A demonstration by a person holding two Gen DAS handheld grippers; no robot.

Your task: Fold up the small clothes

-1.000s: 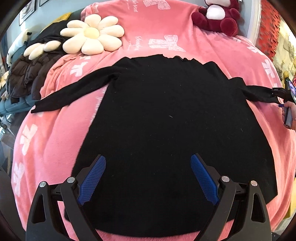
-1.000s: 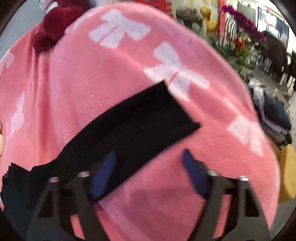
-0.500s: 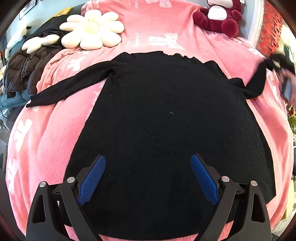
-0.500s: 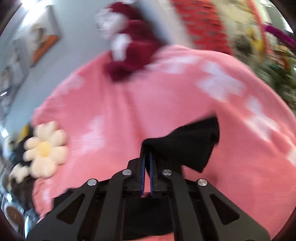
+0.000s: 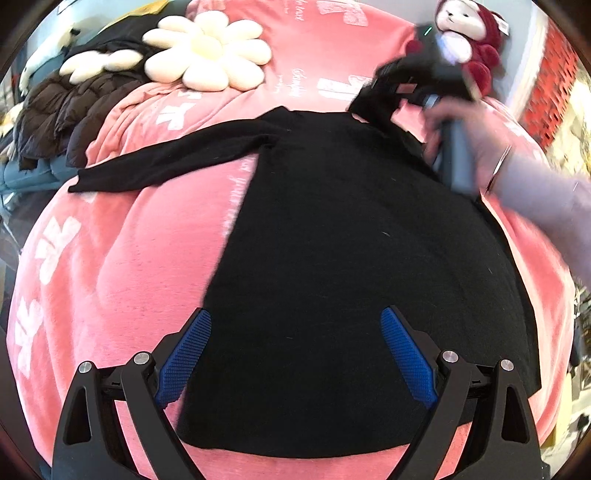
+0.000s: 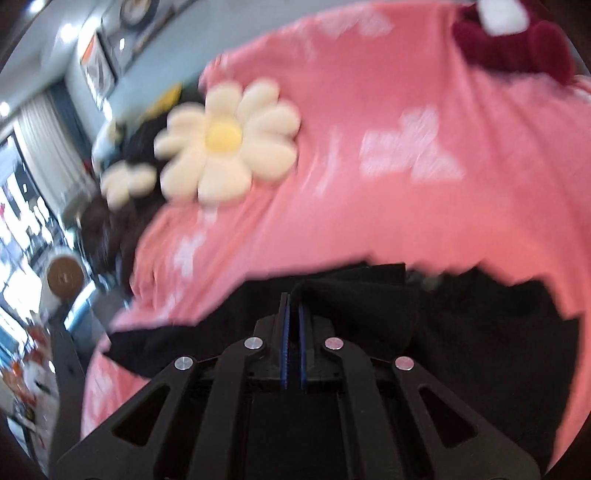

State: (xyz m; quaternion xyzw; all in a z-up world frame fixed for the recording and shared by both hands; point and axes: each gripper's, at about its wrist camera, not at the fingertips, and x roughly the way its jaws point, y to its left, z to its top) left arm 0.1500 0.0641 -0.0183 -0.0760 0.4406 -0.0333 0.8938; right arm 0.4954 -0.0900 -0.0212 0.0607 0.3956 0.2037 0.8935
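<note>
The fold is barely begun. A black long-sleeved top (image 5: 354,266) lies spread flat on a bed under a pink blanket (image 5: 110,258), its body unfolded and its hem just ahead of the left tool (image 5: 295,354), directly under and between the two blue pads. The sleeve (image 5: 173,162) ahead and to the left of that tool is stretched straight out over the blanket, untouched. The other sleeve (image 6: 354,295) is the only part in play: the right tool (image 6: 292,317) has its pads pressed together on a bunch of that black cloth, with the rest of the sleeve draped to the right of its tip and the top's body dark beneath it. From the left wrist view, the right tool (image 5: 402,88) sits far ahead and to the right, above the neckline end of the top, blurred, with the person's right hand (image 5: 465,147) wrapped round its handle and the forearm running off to the right edge. I judge this sleeve to be on its way across the body; it is not laid down yet. Left to do: the second sleeve, then the body folds. The left tool hangs low over the hem with its pads wide apart, gripping nothing and pointing up the length of the garment. Beyond both tools, a flower cushion (image 5: 207,51), a dark padded jacket (image 5: 62,114) and a red plush toy (image 5: 469,33) lie at the far end of the bed, clear of the top.
</note>
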